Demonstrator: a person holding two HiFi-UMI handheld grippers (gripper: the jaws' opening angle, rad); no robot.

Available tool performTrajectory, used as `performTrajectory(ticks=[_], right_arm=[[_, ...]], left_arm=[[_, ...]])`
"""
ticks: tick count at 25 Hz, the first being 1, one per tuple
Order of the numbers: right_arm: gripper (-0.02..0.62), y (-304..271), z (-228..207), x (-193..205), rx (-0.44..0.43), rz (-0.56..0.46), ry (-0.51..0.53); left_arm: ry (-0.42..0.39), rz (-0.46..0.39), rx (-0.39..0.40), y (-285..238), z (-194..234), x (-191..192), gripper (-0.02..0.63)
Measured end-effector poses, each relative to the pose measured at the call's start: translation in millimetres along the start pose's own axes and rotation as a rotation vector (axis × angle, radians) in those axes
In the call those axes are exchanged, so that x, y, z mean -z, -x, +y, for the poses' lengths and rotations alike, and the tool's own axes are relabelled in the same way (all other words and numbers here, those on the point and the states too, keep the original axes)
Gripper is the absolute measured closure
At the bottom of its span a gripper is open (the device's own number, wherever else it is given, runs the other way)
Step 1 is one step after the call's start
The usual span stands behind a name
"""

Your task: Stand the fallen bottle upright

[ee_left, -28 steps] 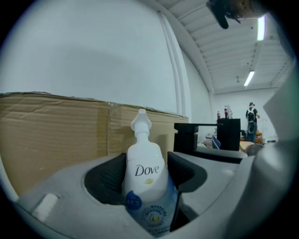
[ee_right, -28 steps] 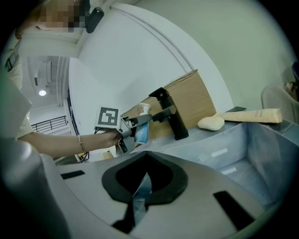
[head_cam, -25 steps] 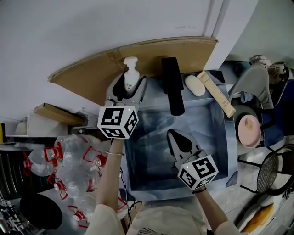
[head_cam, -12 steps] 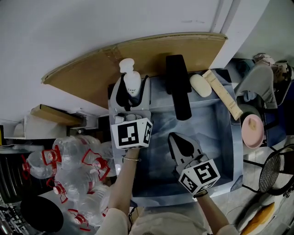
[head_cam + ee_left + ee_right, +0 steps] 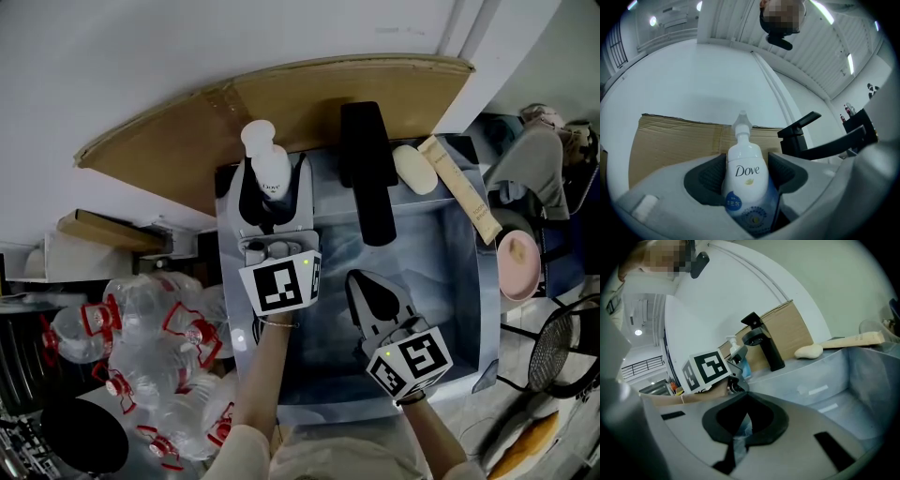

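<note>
A white Dove pump bottle (image 5: 266, 167) is at the sink's back left corner, and my left gripper (image 5: 272, 187) is shut on its lower body. In the left gripper view the bottle (image 5: 744, 157) fills the gap between the dark pads (image 5: 708, 176), its pump end pointing away and upward toward the cardboard. Whether its base touches the sink ledge is hidden. My right gripper (image 5: 362, 278) hovers over the sink basin (image 5: 441, 281), its tips together and nothing between them; the right gripper view shows its jaw tips (image 5: 744, 393) meeting.
A black faucet (image 5: 366, 173) stands right of the bottle, with a pale soap bar (image 5: 415, 169) and a long wooden box (image 5: 461, 190) further right. Brown cardboard (image 5: 178, 155) leans on the wall behind. Several clear plastic bottles (image 5: 150, 356) are piled at left.
My left gripper has swung round with the bottle, and the pump end has tipped up toward the wall. The right gripper has stayed where it was.
</note>
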State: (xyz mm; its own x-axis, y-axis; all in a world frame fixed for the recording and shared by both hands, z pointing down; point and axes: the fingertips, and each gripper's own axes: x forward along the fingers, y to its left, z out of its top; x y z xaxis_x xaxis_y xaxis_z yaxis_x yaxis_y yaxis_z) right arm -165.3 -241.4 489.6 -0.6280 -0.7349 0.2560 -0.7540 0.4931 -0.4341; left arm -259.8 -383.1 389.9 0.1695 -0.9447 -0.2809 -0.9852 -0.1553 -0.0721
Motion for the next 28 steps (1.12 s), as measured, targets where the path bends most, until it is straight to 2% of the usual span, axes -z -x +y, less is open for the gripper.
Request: performTrajectory(ticks=[7,12,19,24,28], right_arm=[[0.591,1.8,-1.2,0.1,0.002,0.005,0.005],[0.591,4.8,-0.9,-0.1,0.001,0.005,0.005],[0.591,11.2,2.2,-1.6,-0.001,-0.005,0.004],[0.591,16.2,4.3,-3.8,-0.001,-0.014,0.000],[0.591,20.8,9.0,-7.3,-0.007,-0.025,0.005]], left_arm=[[-0.046,-0.012,-0.025,7.0,-4.2,6.4,0.321],[-0.047,-0.038,-0.035,15.0,-4.7,4.8,0.319],[-0.097,-0.001,-0.019,16.6,-9.1,10.0,0.319],[-0.166,0.096,0.036,13.8,-12.7,20.7,0.307],[-0.108,0.146,0.053,14.5,-11.6,27.9,0.261]])
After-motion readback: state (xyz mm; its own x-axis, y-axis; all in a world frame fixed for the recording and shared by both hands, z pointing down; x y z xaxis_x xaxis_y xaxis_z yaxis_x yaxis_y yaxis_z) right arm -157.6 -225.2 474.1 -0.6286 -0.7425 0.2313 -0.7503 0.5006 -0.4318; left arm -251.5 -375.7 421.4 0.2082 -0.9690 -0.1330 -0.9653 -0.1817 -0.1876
